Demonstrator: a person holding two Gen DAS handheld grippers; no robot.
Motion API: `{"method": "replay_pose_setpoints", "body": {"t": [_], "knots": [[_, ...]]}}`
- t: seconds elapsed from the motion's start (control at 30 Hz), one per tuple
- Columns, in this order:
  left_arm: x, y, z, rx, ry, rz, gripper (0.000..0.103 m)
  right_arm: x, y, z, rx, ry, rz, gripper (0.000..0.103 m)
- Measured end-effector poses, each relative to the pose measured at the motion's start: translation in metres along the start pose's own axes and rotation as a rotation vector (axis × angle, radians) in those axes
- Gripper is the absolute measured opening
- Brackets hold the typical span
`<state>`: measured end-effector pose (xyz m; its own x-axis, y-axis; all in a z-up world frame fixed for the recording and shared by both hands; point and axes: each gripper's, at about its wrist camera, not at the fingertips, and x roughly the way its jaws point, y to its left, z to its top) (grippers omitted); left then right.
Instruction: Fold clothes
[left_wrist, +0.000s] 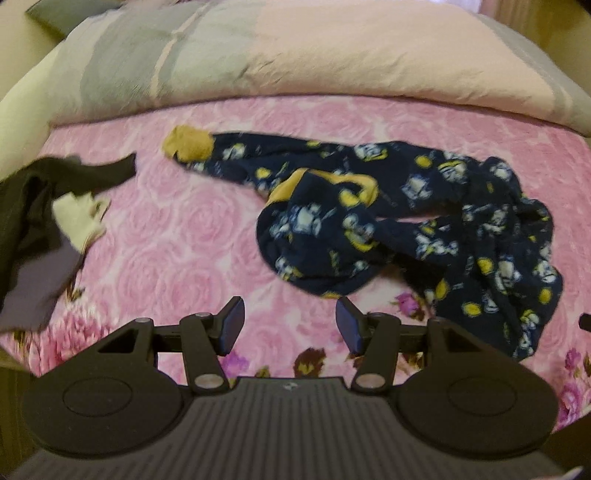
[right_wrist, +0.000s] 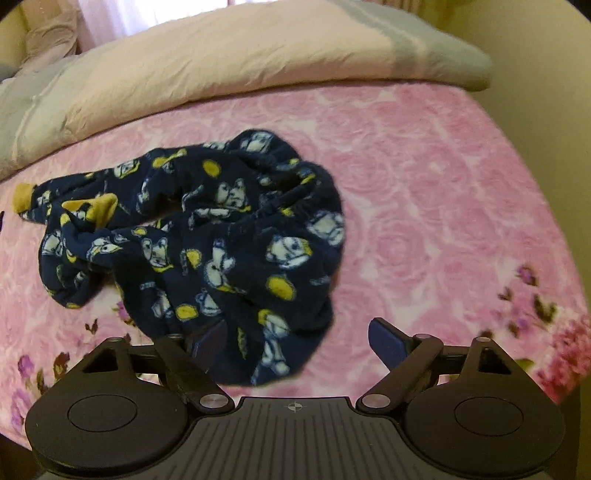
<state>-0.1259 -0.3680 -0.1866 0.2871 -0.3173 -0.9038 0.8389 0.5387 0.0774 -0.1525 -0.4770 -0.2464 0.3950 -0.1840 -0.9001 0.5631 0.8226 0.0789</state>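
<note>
The bed (left_wrist: 177, 236), under a pink rose-patterned blanket (right_wrist: 424, 177), carried everything, with a folded pale duvet (left_wrist: 332, 55) heaped along its far side. On the blanket lay the task's garment, navy fleece pyjama trousers (left_wrist: 424, 214) printed with white cartoon figures and yellow spots, mustard cuffs (left_wrist: 190, 147) at the leg ends. They were crumpled, legs twisted across each other and the waist bunched, so by my reading the folding had not begun: the trousers had yet to be spread flat, the legs laid together and the length doubled over. A smaller heap of dark clothes (left_wrist: 33, 221) with a pale yellow piece sat at the bed's left side, also unfolded and blurred.

The left gripper (left_wrist: 291, 325) hovered released, jaws apart, just short of the trousers' near edge, holding nothing. The right gripper (right_wrist: 295, 343) was likewise spread wide, with the trousers' near hem lying over its left pad; it clasped nothing.

No brand, label or legible writing showed; only a small crosshair mark on each gripper body.
</note>
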Motion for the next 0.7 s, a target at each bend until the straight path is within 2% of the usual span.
{"method": "replay_pose_setpoints", "body": {"t": [0.07,0.2,0.47,0.53,0.57,0.6,0.67,0.7], "knots": [[0.011,0.001,-0.005,-0.02,0.018,0.017,0.051,0.02,0.001,0.004,-0.007,-0.003,0.031,0.087],[0.039,0.0,-0.01,-0.033,0.055,0.032,0.051,0.06,0.01,0.012,-0.056,-0.049,0.028,0.087],[0.093,-0.012,-0.011,0.027,0.057,-0.025,0.051,0.132,0.024,0.022,-0.115,-0.139,0.027,0.087],[0.103,-0.014,-0.007,0.05,0.056,-0.065,0.051,0.15,0.028,0.019,-0.136,-0.12,0.024,0.084],[0.109,-0.015,-0.005,0.044,0.059,-0.076,0.051,0.159,0.031,0.016,-0.15,-0.103,0.017,0.071],[0.113,-0.015,-0.004,0.041,0.064,-0.082,0.051,0.165,0.031,0.014,-0.156,-0.094,0.016,0.038],[0.117,-0.017,0.002,0.039,0.062,-0.095,0.051,0.163,0.02,0.009,-0.107,-0.11,0.051,0.023],[0.117,-0.017,0.006,0.037,0.055,-0.103,0.051,0.155,0.006,0.009,-0.029,-0.121,0.1,0.015]]}}
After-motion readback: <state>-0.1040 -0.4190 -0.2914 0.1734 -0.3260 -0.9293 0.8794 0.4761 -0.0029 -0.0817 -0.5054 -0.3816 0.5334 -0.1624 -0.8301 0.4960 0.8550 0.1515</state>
